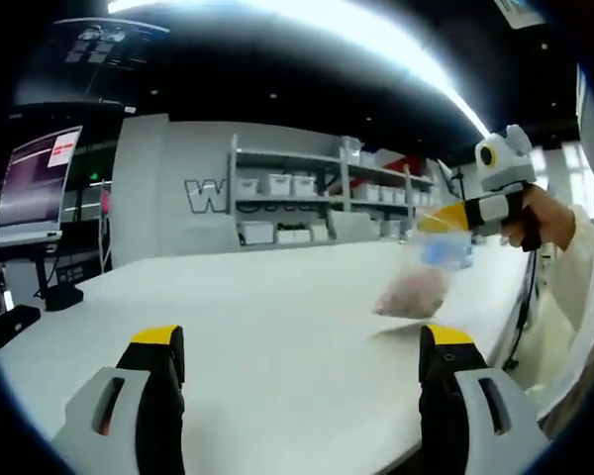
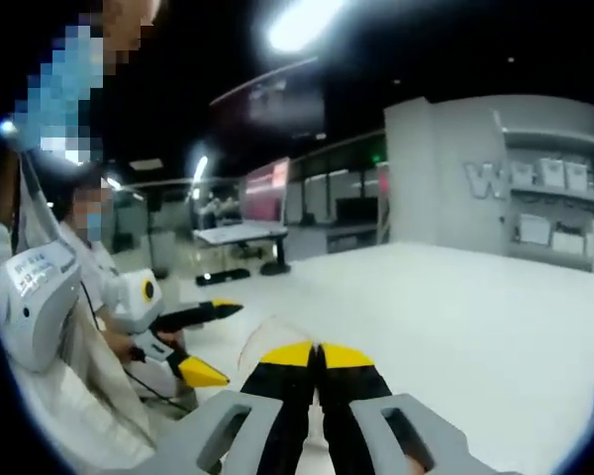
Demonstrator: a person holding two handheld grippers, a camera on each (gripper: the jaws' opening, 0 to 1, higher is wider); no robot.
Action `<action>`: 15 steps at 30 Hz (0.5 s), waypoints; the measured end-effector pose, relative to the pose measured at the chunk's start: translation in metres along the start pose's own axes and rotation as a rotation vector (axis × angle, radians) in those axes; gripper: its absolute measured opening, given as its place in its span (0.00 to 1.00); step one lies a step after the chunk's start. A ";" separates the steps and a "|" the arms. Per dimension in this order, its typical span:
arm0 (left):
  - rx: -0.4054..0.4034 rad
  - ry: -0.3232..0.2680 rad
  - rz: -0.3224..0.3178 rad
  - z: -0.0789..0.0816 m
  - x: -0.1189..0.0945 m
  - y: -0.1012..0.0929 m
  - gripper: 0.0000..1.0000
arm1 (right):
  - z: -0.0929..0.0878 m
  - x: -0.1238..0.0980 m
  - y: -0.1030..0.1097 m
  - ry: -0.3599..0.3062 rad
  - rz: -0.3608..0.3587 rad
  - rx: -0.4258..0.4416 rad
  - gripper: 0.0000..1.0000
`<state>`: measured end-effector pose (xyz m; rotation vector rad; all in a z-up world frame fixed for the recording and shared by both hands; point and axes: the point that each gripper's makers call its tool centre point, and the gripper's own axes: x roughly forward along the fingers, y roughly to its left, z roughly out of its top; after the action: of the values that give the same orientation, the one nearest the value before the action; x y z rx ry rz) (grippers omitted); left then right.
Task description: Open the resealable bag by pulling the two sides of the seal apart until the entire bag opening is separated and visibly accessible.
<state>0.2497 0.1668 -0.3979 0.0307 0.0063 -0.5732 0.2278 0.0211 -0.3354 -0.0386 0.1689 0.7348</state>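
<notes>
While the right gripper [image 1: 445, 220] pinches the bag [image 1: 421, 282] by its top, hanging lengthwise over the worktop's [image 1: 277, 327] right edge, the left gripper [image 1: 302, 346], jaws wide, sits near, bag ahead-right.

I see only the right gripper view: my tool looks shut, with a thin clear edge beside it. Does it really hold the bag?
Observer: Yes. In the left gripper view the right tool pinches the bag at its top, and the bag hangs below it.
Operator: Is something inside it?
Observer: Pinkish contents sit in its lower part, too blurred to name.
Operator: Does it rest on the table?
Observer: Its lower end is close to the white table; I cannot tell if it touches.
</notes>
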 end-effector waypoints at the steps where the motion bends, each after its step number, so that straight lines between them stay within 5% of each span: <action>1: 0.001 0.002 0.000 0.000 0.000 0.000 0.97 | 0.000 -0.001 0.000 0.000 0.000 -0.002 0.00; 15: 0.006 0.010 0.002 -0.002 0.000 0.002 0.97 | 0.003 -0.007 0.009 0.011 0.021 -0.027 0.00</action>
<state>0.2503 0.1685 -0.3996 0.0398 0.0144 -0.5708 0.2174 0.0237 -0.3310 -0.0663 0.1703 0.7584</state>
